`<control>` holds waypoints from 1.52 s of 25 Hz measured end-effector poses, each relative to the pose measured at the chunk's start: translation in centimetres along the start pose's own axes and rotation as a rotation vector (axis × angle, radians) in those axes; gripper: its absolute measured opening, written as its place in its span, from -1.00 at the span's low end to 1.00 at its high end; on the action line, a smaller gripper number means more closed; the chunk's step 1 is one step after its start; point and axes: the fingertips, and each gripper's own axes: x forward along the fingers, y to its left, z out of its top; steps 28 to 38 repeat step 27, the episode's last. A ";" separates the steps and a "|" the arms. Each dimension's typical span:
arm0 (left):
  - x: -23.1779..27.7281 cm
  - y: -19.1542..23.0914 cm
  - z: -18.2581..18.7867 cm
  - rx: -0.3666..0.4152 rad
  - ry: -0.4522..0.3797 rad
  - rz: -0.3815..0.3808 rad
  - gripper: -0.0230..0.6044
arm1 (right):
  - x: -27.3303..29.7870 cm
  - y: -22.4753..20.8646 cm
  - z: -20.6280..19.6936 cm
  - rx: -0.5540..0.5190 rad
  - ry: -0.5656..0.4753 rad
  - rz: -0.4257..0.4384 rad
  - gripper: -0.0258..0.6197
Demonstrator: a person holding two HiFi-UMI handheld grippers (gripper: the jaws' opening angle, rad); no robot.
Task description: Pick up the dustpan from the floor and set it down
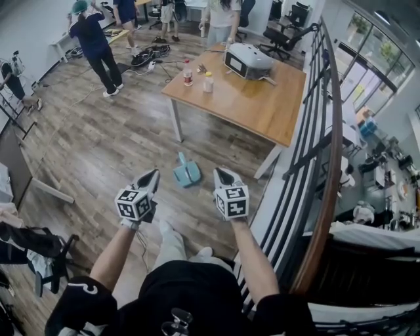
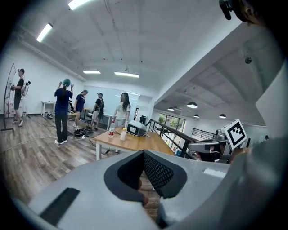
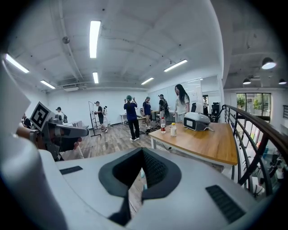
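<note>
At the far left of the head view, a person in dark clothes stands on the wooden floor, seen from above and behind. Nearer, the left gripper hangs over the floor. Its marker cube covers most of the hand that holds it. Its jaws taper to a single point. Its own view confirms this: the two grey jaws meet at the tip with nothing between them. Lower down, between the dark pads, only a thin slit of floorboards shows. That gripper's body blocks the ground ahead, so the task object is hidden from its view.

The light blue dustpan lies flat on the floor, between the two gripper tips and a little beyond them, touching neither. Its handle points away from the person. It sits near the front of the wooden table.

The right gripper is likewise closed to a point and holds nothing. Through the narrow slit between its pads, its own view shows floorboards and a pale blue scrap too small to identify.

On the table stand a red-labelled bottle, a pale jar and a white device. A second person at its far end is cut off by the top edge. At the right, a dark railing screens a cluttered lower level that is hard to make out.
</note>
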 end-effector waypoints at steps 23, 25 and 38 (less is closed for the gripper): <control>0.7 -0.4 -0.1 0.062 0.010 -0.010 -0.94 | -0.3 -0.2 0.4 -0.003 -0.001 0.011 -0.94; 0.9 -0.3 -0.4 0.072 0.007 -0.011 -0.94 | -0.3 -0.4 0.3 -0.005 -0.002 0.011 -0.94; 1.1 -0.1 -0.6 0.083 0.004 -0.013 -0.94 | -0.3 -0.5 0.1 -0.008 -0.003 0.010 -0.94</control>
